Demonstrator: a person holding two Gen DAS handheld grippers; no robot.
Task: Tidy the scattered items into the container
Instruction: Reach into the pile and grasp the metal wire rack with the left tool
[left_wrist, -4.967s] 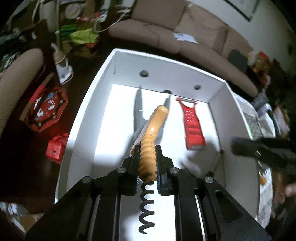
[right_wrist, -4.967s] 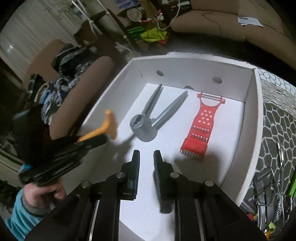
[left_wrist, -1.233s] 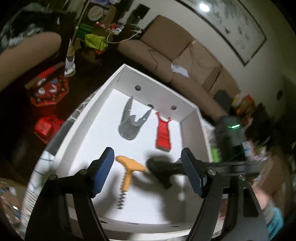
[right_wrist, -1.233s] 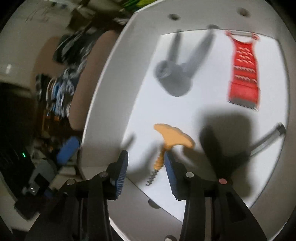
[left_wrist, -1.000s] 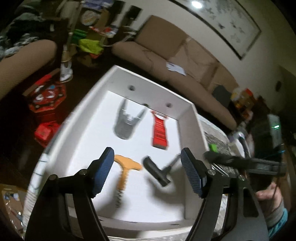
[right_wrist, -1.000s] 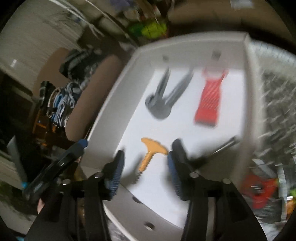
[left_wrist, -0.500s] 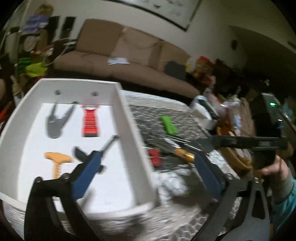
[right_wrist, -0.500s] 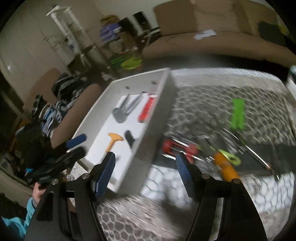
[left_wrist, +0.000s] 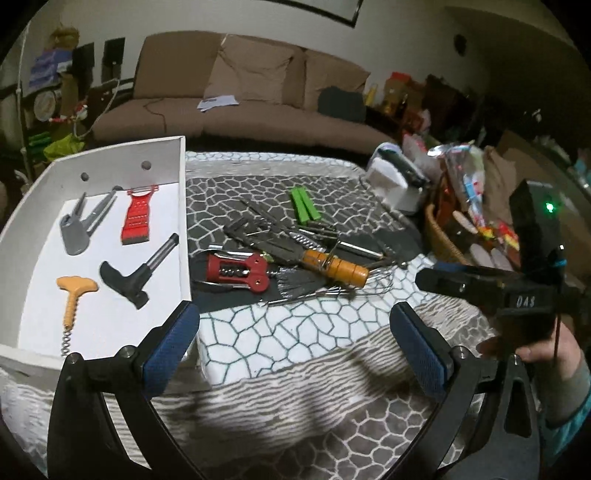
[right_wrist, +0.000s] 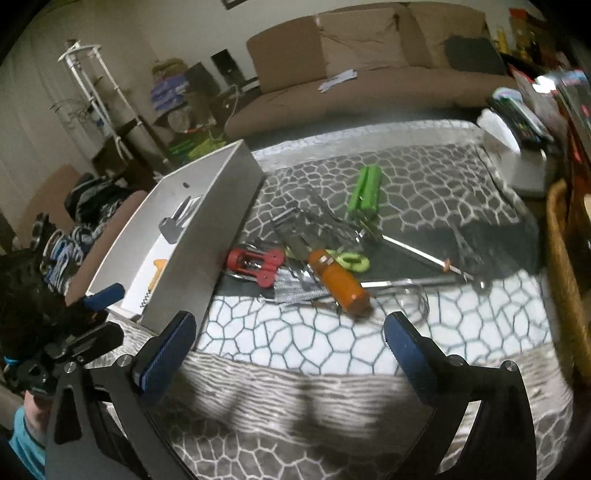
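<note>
A white box (left_wrist: 181, 192) stands at the left of the patterned cloth. It holds a grey nutcracker (left_wrist: 79, 225), a red peeler (left_wrist: 137, 218), a black-handled tool (left_wrist: 138, 271) and an orange corkscrew (left_wrist: 72, 301). To its right lies a pile: a red corkscrew (left_wrist: 236, 272), an orange-handled whisk (left_wrist: 334, 266), a green tool (left_wrist: 303, 205) and metal utensils. My left gripper (left_wrist: 295, 345) is open and empty, near the table's front. My right gripper (right_wrist: 286, 352) is open and empty, in front of the pile (right_wrist: 334, 275); the box also shows in its view (right_wrist: 207, 229).
A wicker basket (left_wrist: 439, 232) with packets stands at the right edge. A white object (left_wrist: 393, 182) sits at the back right. A brown sofa (left_wrist: 236, 107) is behind the table. The other gripper (left_wrist: 491, 291) shows at the right of the left wrist view.
Both grippers have pulled back out of the box and swung right toward the pile. The orange corkscrew and the black-handled tool now lie in the box. Both grippers are open wide.
</note>
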